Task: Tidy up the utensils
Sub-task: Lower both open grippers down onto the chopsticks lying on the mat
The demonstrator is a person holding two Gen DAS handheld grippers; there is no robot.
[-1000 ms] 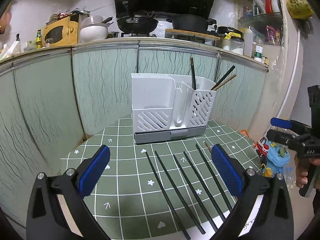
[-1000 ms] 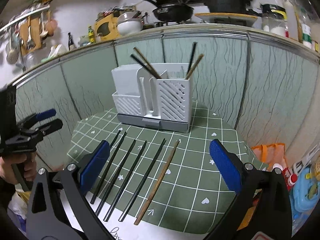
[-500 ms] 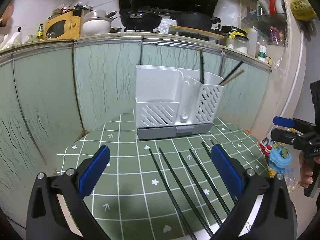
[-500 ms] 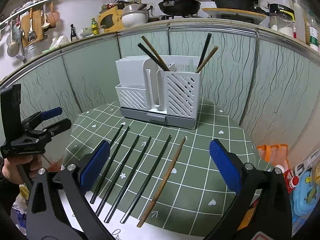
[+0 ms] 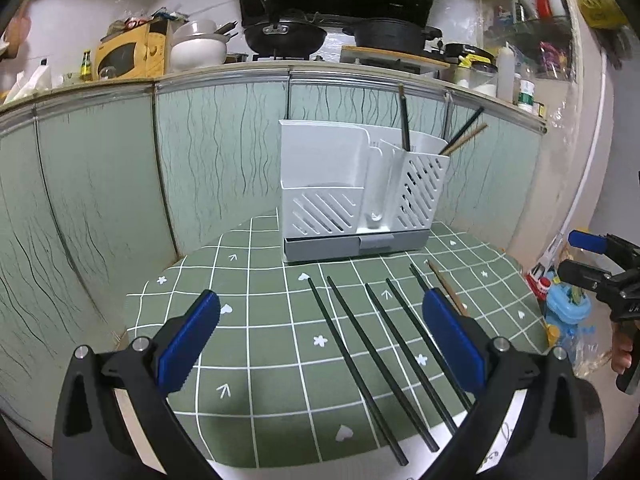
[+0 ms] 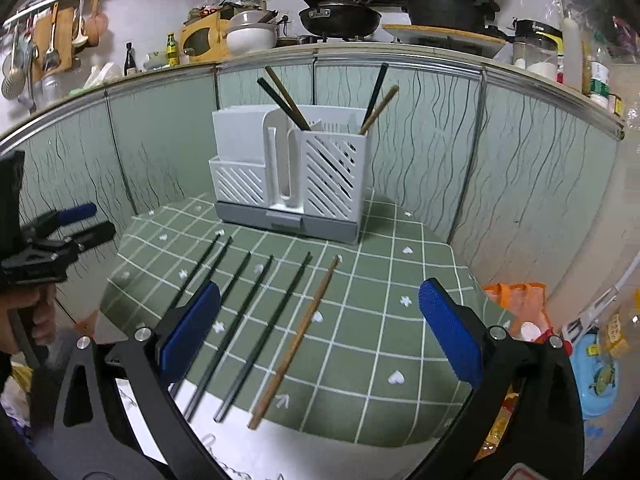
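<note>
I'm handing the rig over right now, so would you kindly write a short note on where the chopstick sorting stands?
Left gripper: open, empty, hovering over the near left of the green tablecloth.
Right gripper: open, empty, hovering over the near edge, above the loose chopsticks.
Utensil holder: at the far side of the cloth; four chopsticks already stand in its slotted compartment.
Left to do: five black chopsticks and one wooden chopstick lie side by side on the cloth, the wooden one rightmost. All six go in the holder.
</note>
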